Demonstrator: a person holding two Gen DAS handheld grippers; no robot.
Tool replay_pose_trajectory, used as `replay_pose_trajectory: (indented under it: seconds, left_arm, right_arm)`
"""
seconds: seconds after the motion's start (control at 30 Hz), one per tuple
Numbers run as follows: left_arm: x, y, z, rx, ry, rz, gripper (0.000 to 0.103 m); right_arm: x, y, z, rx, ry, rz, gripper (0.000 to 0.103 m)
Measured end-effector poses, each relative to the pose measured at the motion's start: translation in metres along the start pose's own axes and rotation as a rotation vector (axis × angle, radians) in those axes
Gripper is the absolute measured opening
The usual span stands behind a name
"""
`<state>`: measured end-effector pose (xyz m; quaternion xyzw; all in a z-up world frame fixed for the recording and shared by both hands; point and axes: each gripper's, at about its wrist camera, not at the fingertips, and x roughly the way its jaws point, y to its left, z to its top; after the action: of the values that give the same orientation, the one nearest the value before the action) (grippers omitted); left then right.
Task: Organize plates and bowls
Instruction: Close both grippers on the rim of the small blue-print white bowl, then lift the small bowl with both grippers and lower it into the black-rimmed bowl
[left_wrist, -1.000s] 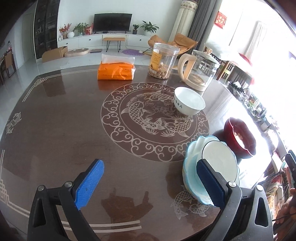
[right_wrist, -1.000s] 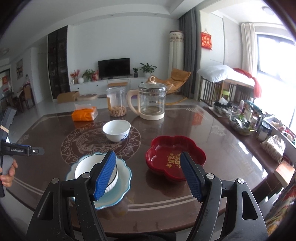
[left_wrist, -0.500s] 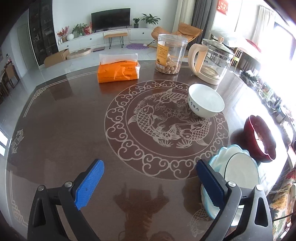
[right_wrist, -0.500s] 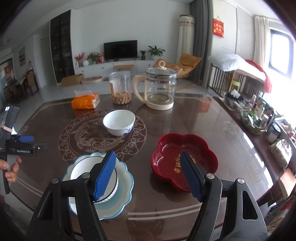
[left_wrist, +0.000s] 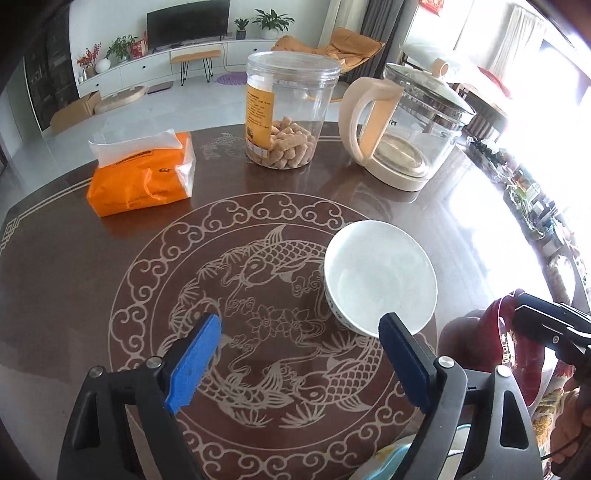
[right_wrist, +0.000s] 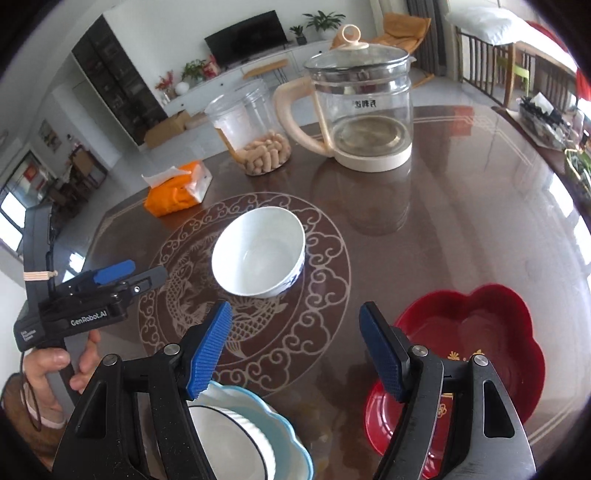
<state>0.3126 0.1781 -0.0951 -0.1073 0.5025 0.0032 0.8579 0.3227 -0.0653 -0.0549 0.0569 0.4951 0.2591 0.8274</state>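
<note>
A white bowl (left_wrist: 380, 282) (right_wrist: 258, 251) with blue marks on its side stands upright on the carved fish medallion of the dark table (left_wrist: 74, 280). My left gripper (left_wrist: 299, 356) hovers just short of it; its jaws are closing with nothing between them, and the right pad is near the bowl's rim. My right gripper (right_wrist: 295, 345) is open and empty over the table. Below it a white bowl (right_wrist: 229, 443) sits inside a light blue scalloped plate (right_wrist: 291, 443). A red flower-shaped dish (right_wrist: 476, 343) (left_wrist: 517, 354) lies to the right.
At the table's far side stand a glass kettle (left_wrist: 410, 125) (right_wrist: 362, 107), a clear jar of peanuts (left_wrist: 288, 110) (right_wrist: 255, 136) and an orange tissue pack (left_wrist: 144, 177) (right_wrist: 177, 192). A person's hand (right_wrist: 59, 365) holds the left gripper's handle.
Both grippers have moved forward over the table toward the white bowl, which now looks much larger. The left jaws stand a little narrower. The stacked bowl and plate have slipped to the frames' lower edges.
</note>
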Motion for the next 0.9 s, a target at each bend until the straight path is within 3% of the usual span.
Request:
replay_pose_trajectory:
  seconds: [0.2, 0.27, 0.33, 0.53, 0.67, 0.9]
  left_arm:
    - [0.041, -0.003, 0.019, -0.052, 0.061, -0.023, 0.063]
    - [0.051, -0.007, 0.022, -0.038, 0.080, -0.019, 0.051]
    - [0.058, -0.010, 0.024, -0.026, 0.091, -0.016, 0.043]
    - [0.068, -0.012, 0.024, -0.023, 0.082, -0.035, 0.022]
    - [0.071, -0.016, 0.020, -0.010, 0.082, -0.066, 0.011]
    - [0.047, -0.026, 0.010, 0.018, 0.050, -0.071, 0.011]
  right_arm:
    - [0.051, -0.013, 0.035, 0.082, 0.103, 0.057, 0.074]
    - [0.069, -0.012, 0.040, 0.067, 0.135, 0.045, 0.064]
    - [0.085, -0.009, 0.043, 0.042, 0.166, 0.035, 0.042]
    - [0.111, -0.004, 0.042, 0.004, 0.200, 0.006, 0.016]
    - [0.115, -0.008, 0.040, 0.013, 0.202, 0.002, 0.012]
    - [0.097, -0.003, 0.034, 0.001, 0.178, 0.000, 0.011]
